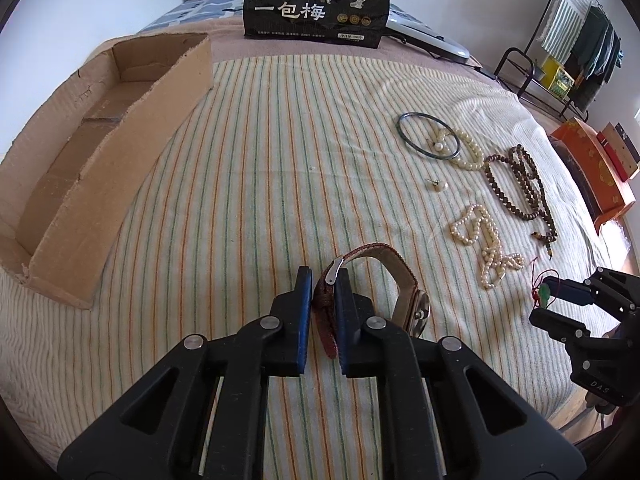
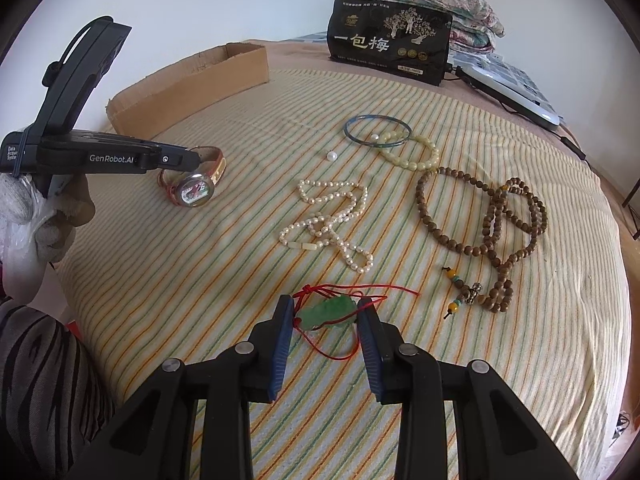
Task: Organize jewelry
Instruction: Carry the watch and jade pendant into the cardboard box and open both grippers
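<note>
Jewelry on striped cloth [image 2: 200, 320]: one watch [image 1: 416, 304], one jade pendant [image 2: 330, 310], two pearl strands [image 2: 332, 220], one bangle [image 2: 378, 130], two loose pearls [image 2: 331, 156], one wooden bead string [image 2: 492, 224] | left gripper [image 1: 322, 284]: clamped on watch strap | right gripper [image 2: 326, 312]: pads pressed against pendant's ends | one cardboard box [image 1: 100, 152] far left.
</note>
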### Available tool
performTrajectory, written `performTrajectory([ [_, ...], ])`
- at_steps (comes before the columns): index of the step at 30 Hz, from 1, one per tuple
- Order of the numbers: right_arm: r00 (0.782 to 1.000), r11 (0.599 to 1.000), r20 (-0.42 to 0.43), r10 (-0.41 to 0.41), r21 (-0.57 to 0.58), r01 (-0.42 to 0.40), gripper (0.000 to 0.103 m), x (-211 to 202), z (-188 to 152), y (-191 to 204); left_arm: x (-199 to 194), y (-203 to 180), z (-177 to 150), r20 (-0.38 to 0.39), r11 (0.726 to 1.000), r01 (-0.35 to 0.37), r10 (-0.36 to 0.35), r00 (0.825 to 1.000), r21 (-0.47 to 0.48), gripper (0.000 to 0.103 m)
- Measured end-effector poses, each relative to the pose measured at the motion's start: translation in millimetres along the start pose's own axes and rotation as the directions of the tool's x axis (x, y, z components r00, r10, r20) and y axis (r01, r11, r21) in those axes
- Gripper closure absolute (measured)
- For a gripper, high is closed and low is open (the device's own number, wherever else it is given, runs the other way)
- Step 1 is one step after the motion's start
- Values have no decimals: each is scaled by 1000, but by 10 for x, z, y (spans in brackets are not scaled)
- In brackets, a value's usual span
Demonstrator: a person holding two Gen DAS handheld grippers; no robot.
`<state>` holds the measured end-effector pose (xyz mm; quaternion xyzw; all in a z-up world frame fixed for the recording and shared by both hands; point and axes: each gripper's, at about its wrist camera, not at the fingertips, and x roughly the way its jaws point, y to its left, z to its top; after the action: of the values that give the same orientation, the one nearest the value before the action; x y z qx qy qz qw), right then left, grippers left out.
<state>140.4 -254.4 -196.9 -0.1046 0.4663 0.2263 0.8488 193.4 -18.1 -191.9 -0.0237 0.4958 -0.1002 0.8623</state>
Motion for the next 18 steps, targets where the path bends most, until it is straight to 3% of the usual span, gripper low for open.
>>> performTrajectory([
  [18, 996, 1000, 92, -20, -20, 22, 71, -380, 385, 145, -689, 177, 64, 135, 1000, 15, -12, 991, -26, 94],
])
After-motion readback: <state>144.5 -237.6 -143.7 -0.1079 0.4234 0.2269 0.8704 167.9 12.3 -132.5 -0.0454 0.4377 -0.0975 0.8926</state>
